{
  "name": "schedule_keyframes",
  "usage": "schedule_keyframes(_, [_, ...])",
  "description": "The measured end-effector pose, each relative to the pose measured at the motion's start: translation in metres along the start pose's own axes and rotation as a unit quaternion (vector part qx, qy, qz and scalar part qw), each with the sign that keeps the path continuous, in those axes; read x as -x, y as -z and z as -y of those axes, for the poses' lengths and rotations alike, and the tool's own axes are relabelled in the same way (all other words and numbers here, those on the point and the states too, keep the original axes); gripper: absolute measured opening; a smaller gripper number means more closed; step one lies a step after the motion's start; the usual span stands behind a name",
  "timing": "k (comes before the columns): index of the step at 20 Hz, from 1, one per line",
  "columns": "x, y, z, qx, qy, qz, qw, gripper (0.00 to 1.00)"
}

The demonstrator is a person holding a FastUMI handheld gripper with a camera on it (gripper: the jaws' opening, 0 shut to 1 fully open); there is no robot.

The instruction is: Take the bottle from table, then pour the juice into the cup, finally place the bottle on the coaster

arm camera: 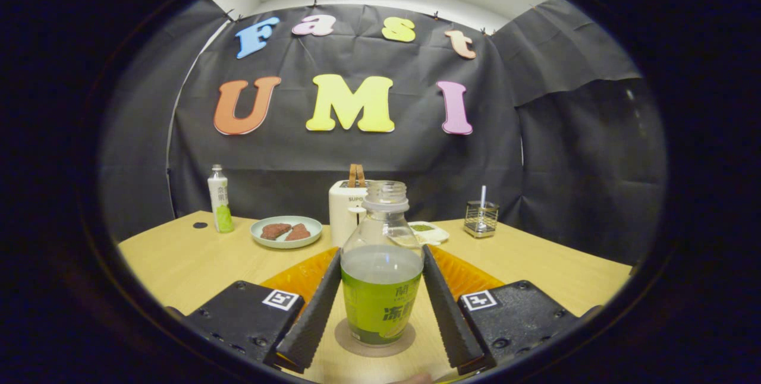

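Nearest of all is the gripper (pixel 380 307), its two fingers (pixel 312 312) slanting in on either side of the bottle (pixel 381 271); each finger looks to touch the bottle's flank near the top of the green label, yet whether they press on it or merely rest against it I cannot tell. That bottle stands upright between the fingers, uncapped, clear above and wrapped in green below, with pale liquid reaching to about its shoulder; its base sits squarely on a round brownish coaster (pixel 374 342), which lies flat on the pale wooden surface (pixel 535 265). Behind the bottle and the fingers, an orange ribbed mat (pixel 297 277) spreads out to both sides. Beyond that, a white toaster (pixel 346 211) with brown slices poking from its top stands just behind and slightly to the left of the bottle's neck; to its left lies a pale green plate (pixel 286 232) with two dark brown pieces on it; farther left, near the surface's back corner, stands a second, capped bottle (pixel 220 207) with a white and green label. To the right of the toaster sits a small white dish (pixel 429 232) with something green in it; farther right stands a wire holder (pixel 480 217) with a thin white stick rising out of it.
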State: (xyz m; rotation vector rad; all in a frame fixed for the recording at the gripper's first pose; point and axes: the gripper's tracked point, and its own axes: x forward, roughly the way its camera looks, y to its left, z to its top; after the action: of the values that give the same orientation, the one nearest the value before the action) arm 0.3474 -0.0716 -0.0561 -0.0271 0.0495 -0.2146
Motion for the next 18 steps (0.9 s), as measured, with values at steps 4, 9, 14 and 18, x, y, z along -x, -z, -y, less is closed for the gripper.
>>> schedule_keyframes(4, [0.004, 0.000, 0.001, 0.009, -0.004, -0.009, 1.000, 1.00])
schedule_keyframes(9, [0.016, -0.012, 0.003, 0.034, 0.001, -0.001, 0.999, 1.00])
schedule_keyframes(14, [0.049, -0.042, -0.002, 0.048, -0.009, 0.027, 0.998, 1.00])
schedule_keyframes(18, [0.080, -0.064, -0.014, 0.011, -0.048, 0.041, 0.998, 1.00])
